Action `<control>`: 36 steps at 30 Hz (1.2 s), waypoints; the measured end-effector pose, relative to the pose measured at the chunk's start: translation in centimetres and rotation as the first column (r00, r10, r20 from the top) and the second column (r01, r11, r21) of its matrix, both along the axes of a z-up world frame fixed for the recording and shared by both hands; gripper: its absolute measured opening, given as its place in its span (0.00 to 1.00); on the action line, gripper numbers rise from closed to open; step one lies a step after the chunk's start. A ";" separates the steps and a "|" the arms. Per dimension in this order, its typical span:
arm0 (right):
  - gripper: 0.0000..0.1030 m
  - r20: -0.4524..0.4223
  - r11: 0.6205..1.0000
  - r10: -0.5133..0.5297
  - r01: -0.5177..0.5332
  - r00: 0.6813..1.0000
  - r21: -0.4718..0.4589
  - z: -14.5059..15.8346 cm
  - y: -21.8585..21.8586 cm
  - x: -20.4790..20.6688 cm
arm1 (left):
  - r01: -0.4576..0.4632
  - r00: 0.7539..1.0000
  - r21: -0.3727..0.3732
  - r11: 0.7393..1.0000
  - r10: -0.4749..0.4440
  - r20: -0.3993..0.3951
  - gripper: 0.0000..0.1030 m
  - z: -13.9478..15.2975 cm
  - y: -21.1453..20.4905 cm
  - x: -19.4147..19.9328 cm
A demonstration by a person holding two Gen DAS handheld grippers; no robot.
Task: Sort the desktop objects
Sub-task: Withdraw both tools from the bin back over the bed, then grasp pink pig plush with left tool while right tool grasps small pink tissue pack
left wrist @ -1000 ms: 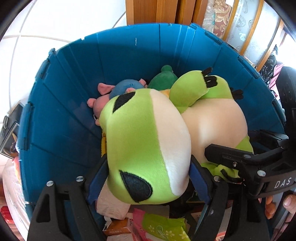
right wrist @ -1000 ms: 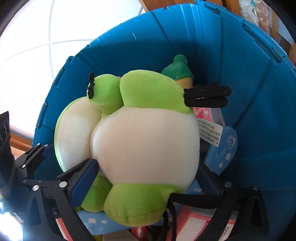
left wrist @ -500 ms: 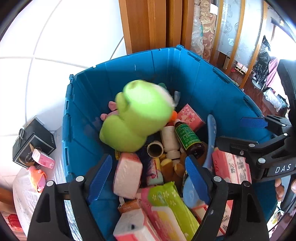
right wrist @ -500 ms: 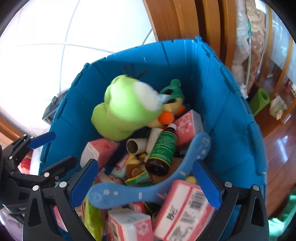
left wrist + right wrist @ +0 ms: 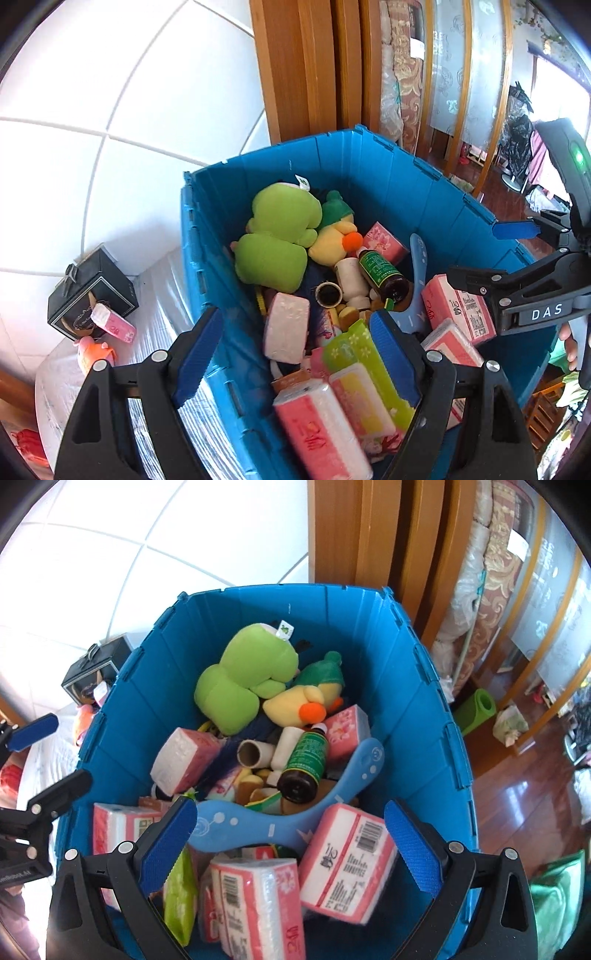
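Where the green frog plush [image 5: 245, 675] lies now, at the far end of the blue crate [image 5: 417, 709], it rests on its side atop the clutter, leaning against the yellow duck plush [image 5: 295, 703] with the green hat, and neither tool touches it. Its long axis runs roughly from the near-left to the far-right of the crate, tag end toward the far wall. Below it: pink tissue packs [image 5: 340, 853], a brown bottle with green label [image 5: 304, 762], a cardboard tube [image 5: 253, 755], a blue curved plastic piece [image 5: 280, 821]. Left gripper [image 5: 295, 354]: jaws spread wide, nothing between the pads, hovering over the crate's near-left edge. Right gripper [image 5: 291, 845]: jaws likewise wide apart and empty, above the near end of the crate. Judgement: frog is deposited; the next item must come from outside the crate. On the covered tabletop [image 5: 159, 295] left of the crate sit a black gift box [image 5: 92, 291], a small pink tissue pack [image 5: 112, 323] and an orange-pink toy [image 5: 92, 350]. These lie to the left of both tools, so the left gripper is the nearer one.
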State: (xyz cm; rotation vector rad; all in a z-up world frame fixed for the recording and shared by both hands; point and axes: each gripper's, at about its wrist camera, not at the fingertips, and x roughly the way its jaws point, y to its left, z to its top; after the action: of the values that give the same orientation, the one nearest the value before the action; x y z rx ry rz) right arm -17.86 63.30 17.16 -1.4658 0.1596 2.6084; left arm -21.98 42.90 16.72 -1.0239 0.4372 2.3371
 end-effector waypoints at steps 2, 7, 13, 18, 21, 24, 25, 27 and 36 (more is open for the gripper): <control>1.00 -0.006 1.000 0.011 -0.010 1.000 0.018 0.4 -1.2 0.2 | -0.008 1.000 0.021 1.000 0.009 -0.023 0.79 0.6 -1.6 0.5; 1.00 -0.024 0.998 0.046 -0.045 0.999 0.049 1.6 -5.5 0.5 | -0.023 0.998 0.060 0.998 0.027 -0.063 0.79 1.8 -6.3 1.5; 1.00 -0.048 0.990 0.134 -0.131 0.990 0.058 2.6 -12.5 0.5 | -0.065 0.992 0.083 0.994 0.073 -0.100 0.79 2.0 -12.9 1.8; 1.00 -0.073 0.978 0.207 -0.205 0.976 0.039 3.0 -18.4 0.0 | -0.119 0.986 0.111 0.987 0.130 -0.102 0.79 1.7 -19.5 1.2; 1.00 -0.120 0.968 0.248 -0.249 0.961 0.009 3.4 -22.0 -0.3 | -0.173 0.974 0.113 0.978 0.187 -0.129 0.79 1.4 -23.9 0.6; 1.00 -0.182 0.955 0.274 -0.289 0.944 -0.061 3.4 -25.4 -1.1 | -0.245 0.958 0.106 0.964 0.257 -0.126 0.79 0.6 -28.5 -0.5; 1.00 -0.195 0.950 0.280 -0.301 0.940 -0.088 3.2 -26.6 -1.6 | -0.268 0.953 0.107 0.958 0.280 -0.120 0.79 0.3 -30.0 -0.9; 1.00 -0.211 0.937 0.299 -0.328 0.930 -0.117 2.7 -29.0 -2.7 | -0.315 0.939 0.111 0.943 0.327 -0.108 0.79 -0.5 -33.1 -1.8; 1.00 -0.258 0.922 0.291 -0.342 0.921 -0.182 -1.1 -36.3 -9.3 | -0.491 0.868 0.073 0.868 0.495 -0.043 0.79 -6.8 -43.7 -6.5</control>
State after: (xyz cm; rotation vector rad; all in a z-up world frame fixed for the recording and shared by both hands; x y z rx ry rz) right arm -27.19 27.04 16.01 -1.3505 0.2690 3.1146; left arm -28.49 -0.78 9.92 -1.1418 0.1289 2.8196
